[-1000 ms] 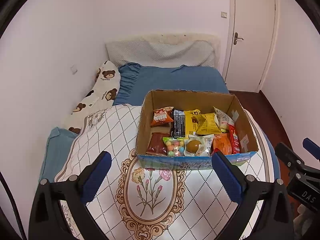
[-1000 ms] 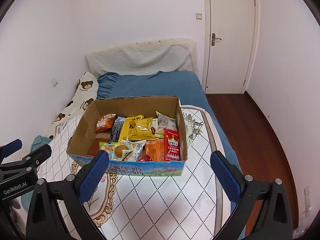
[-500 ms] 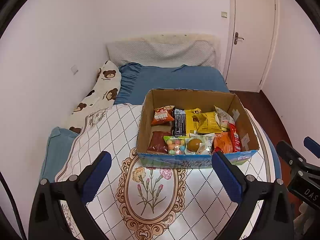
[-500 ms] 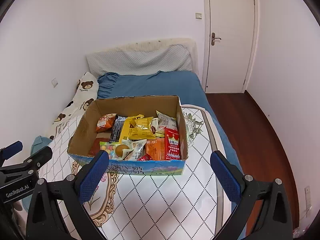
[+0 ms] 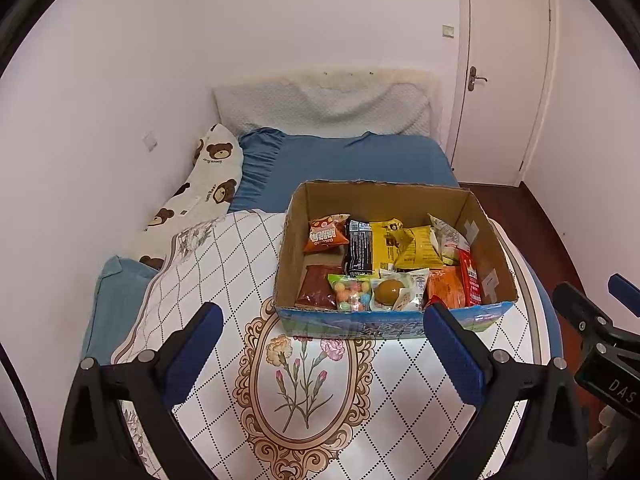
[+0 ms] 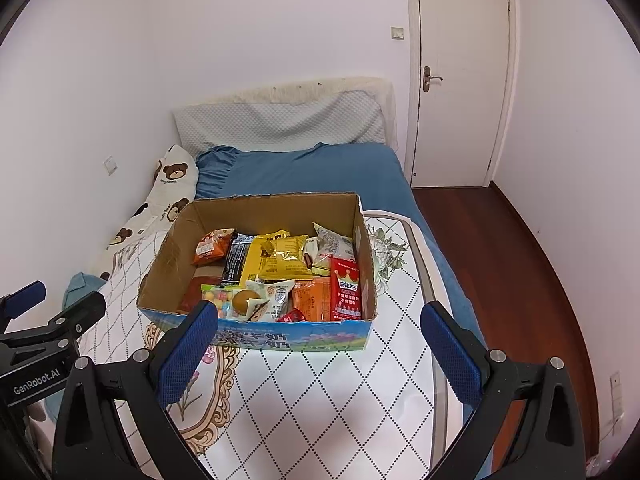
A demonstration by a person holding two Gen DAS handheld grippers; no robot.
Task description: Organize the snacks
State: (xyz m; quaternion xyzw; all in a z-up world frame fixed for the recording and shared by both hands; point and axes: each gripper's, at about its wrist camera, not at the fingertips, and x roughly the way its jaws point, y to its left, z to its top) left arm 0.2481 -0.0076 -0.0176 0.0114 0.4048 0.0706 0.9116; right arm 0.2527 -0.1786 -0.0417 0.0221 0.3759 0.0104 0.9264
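1. While both grippers hang back from the cardboard box [image 5: 394,200], no snack is held: left gripper [image 5: 322,350] is spread wide w/ nothing between its fingers, right gripper [image 6: 320,350] likewise.
2. Where the task's things are: all visible snacks sit inside the box, on the quilted blanket [image 5: 224,264] over the bed. Orange chip bag [image 5: 327,234], black pack [image 5: 359,249] and yellow pack [image 5: 416,244] toward the far wall; candy bag [image 5: 352,295], egg pack [image 5: 394,290] and red pack [image 6: 346,288] along the near wall.
3. Step in hand: can't settle it. Packs already in the box fits a sort that's done; their overlapping jumble fits one yet to be tidied. So no specific move is called for beyond keeping clear of the box walls.
4. Orientation: box's long axis runs left-right across both views, open top up, printed blue side facing the cameras. Black pack's long axis runs near-to-far; red pack stands on edge by the right wall, long axis also near-to-far.
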